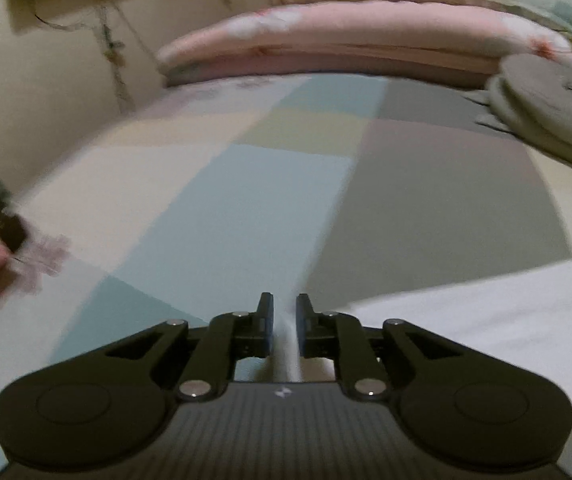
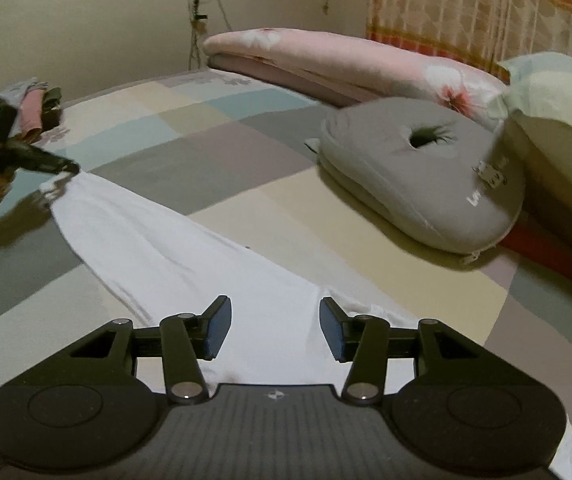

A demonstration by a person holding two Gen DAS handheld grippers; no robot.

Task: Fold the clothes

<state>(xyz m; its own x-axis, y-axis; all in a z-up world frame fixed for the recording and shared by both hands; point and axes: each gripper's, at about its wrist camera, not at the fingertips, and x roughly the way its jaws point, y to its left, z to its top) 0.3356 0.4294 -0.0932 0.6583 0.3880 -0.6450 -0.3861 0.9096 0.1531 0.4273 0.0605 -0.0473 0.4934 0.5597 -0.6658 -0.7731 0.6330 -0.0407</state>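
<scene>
A long white garment lies stretched across the patchwork bedsheet, running from lower middle to upper left in the right wrist view. My left gripper is shut on a thin fold of that white garment, and a strip of cloth runs up between its fingers. In the right wrist view, the left gripper pinches the garment's far end, and a hand holds the gripper at the left edge. My right gripper hovers open over the near end. Cloth shows between its fingers, but the pads do not press it.
A grey pillow with a hole lies at right, with a pale green pillow behind it. A folded pink quilt lines the bed's far edge. A small stack of folded clothes sits at far left. Wall and curtain stand behind.
</scene>
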